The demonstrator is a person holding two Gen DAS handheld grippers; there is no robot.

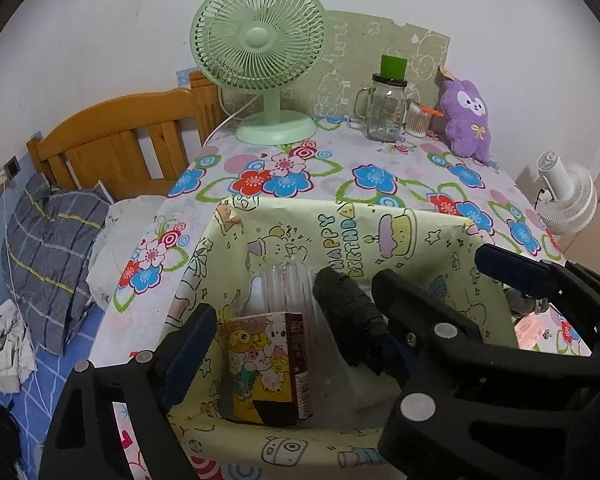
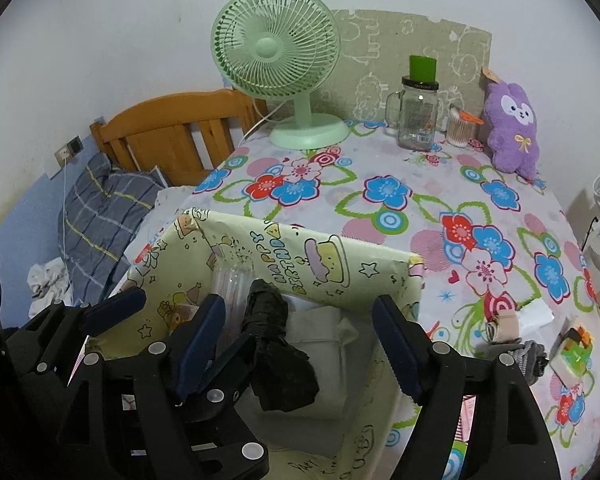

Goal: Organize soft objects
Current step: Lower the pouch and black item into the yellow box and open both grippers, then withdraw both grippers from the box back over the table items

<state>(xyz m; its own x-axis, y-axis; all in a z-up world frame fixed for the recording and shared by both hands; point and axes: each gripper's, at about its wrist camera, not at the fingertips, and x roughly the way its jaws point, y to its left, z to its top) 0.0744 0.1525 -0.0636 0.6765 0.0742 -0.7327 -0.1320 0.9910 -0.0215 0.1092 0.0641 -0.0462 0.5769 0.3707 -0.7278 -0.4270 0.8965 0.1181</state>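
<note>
Both grippers, left point(image 1: 296, 320) and right point(image 2: 300, 320), hang spread wide over the birthday-print box point(image 2: 312, 268), black bundle point(image 2: 276, 340) between their fingers, ungripped.

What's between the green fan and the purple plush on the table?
In both views, a glass mug jar with a green cup on its lid, then a cotton-swab tub, stand between the fan and the plush.

Box point(image 2: 340, 264) at table's point(image 2: 380, 168) near edge; fan point(image 2: 276, 52), jar point(image 2: 418, 112), plush point(image 2: 512, 128) behind.
</note>
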